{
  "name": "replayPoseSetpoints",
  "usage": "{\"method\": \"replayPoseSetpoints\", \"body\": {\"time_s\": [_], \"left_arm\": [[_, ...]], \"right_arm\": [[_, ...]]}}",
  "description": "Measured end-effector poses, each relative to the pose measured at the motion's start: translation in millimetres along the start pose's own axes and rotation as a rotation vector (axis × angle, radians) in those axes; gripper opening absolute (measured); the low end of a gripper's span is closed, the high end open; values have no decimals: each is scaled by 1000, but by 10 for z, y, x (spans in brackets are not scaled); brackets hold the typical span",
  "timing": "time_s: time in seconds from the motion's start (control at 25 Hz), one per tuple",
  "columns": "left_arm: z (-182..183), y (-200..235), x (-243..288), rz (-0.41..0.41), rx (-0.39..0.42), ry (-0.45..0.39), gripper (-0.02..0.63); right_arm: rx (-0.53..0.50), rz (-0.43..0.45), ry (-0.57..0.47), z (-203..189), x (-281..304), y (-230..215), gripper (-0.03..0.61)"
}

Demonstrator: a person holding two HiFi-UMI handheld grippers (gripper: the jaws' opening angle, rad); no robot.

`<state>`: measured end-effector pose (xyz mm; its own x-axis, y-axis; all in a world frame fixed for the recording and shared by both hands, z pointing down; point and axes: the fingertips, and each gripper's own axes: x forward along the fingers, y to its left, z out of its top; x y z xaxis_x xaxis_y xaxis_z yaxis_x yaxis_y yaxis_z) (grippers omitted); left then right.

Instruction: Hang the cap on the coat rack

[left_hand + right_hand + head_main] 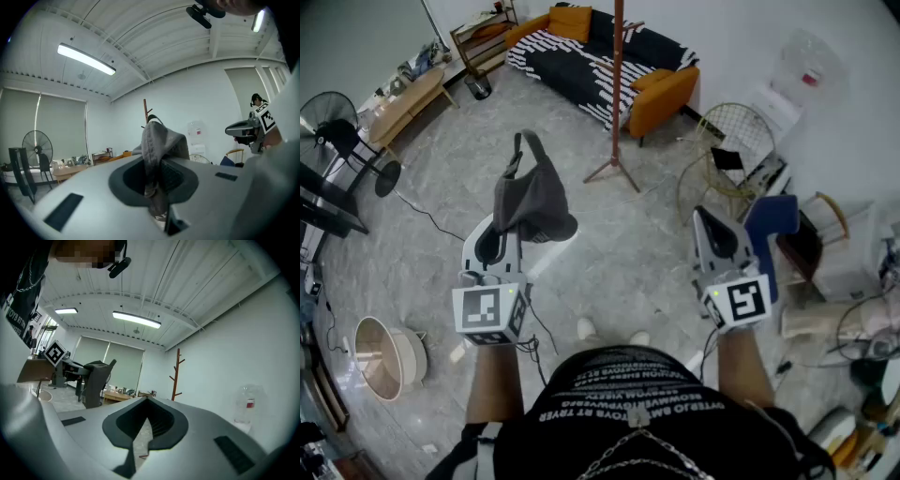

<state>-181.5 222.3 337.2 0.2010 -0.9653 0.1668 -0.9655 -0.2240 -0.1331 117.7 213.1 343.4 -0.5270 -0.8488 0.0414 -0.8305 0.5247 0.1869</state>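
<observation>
The grey cap [532, 199] stands well short of the slim wooden coat rack [618, 94], with the left gripper [499, 239] jaws clenched on a fold of its cloth. It looks light, soft and floppy. Its back strap loop likely suits a peg. The right gripper [703, 225] jaws are closed on nothing.

Place: lounge, home-like yet institutional | Seating: sofa [581, 56] with orange cushions, low table [403, 103] | Fittings: coat rack [617, 103], fan [333, 131], water dispenser [783, 89] | Shell: grey tiled floor [609, 244], ribbed ceiling [154, 37], strip lights [86, 59], blinds [61, 136]
</observation>
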Motion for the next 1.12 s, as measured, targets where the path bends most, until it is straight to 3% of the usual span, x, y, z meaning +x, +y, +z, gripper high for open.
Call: {"method": "replayPoseSetpoints", "body": {"time_s": [0.28, 0.68, 1.12], "left_arm": [[-45, 186, 194, 46, 50, -14, 25], [171, 449, 337, -19, 109, -197, 25], [79, 448, 256, -87, 83, -211, 25]], "right_arm": [[9, 3, 32, -115, 320, 105, -8], [-92, -37, -49, 236, 716, 501, -8], [-92, -70, -18, 272, 604, 750, -8]]}}
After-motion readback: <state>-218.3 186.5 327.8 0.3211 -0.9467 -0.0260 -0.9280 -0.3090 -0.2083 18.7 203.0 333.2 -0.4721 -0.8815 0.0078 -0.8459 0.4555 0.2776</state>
